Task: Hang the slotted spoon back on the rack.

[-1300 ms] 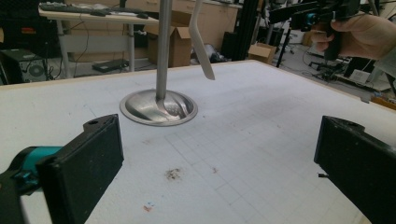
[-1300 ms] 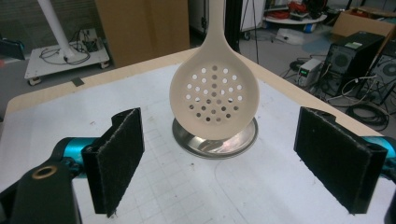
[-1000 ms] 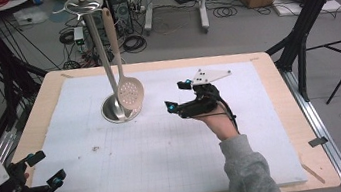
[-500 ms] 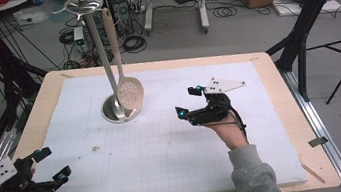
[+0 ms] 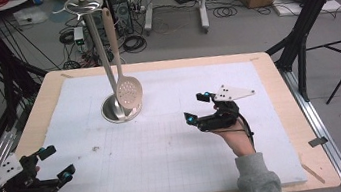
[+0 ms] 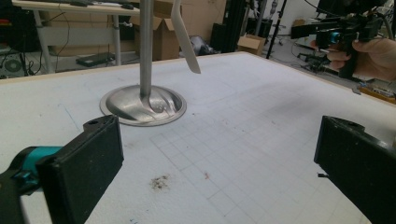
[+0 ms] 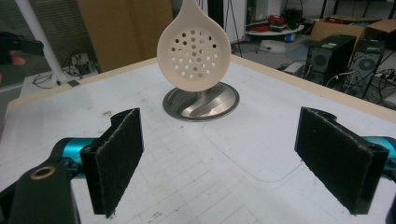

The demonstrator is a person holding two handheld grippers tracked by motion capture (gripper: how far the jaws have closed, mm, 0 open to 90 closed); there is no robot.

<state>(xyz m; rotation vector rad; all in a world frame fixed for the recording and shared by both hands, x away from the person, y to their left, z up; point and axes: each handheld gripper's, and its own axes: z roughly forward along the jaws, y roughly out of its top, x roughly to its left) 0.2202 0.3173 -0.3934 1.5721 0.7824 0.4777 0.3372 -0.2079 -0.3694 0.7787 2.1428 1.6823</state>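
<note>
A cream slotted spoon (image 5: 128, 91) hangs from the top of a steel stand (image 5: 103, 60), its perforated bowl suspended just above the stand's round metal base (image 5: 110, 113) near the back left of the white gridded surface (image 5: 175, 146). In the right tongs' view the spoon (image 7: 194, 57) faces the camera head-on, directly ahead and between the two black pads, with the dished base (image 7: 201, 103) behind its lower edge.

The right tongs (image 5: 198, 107) hover over the middle-right of the surface, well apart from the spoon and aimed toward it, jaws spread wide with nothing between them. A hand (image 5: 238, 139) in a grey sleeve holds them from below.

The left tongs (image 5: 57, 165) sit at the near left corner, close to the wooden edge of the surface, also wide apart and empty. Their view looks across the mat to the stand's pole (image 6: 146, 46) and base (image 6: 143, 105), with the spoon's handle (image 6: 184, 35) hanging beside the pole and the other hand with its tongs (image 6: 327, 29) in the upper right. A small dark smudge (image 6: 160, 182) marks the mat just ahead of them.

Cables, cardboard boxes and computer towers crowd the floor beyond.
</note>
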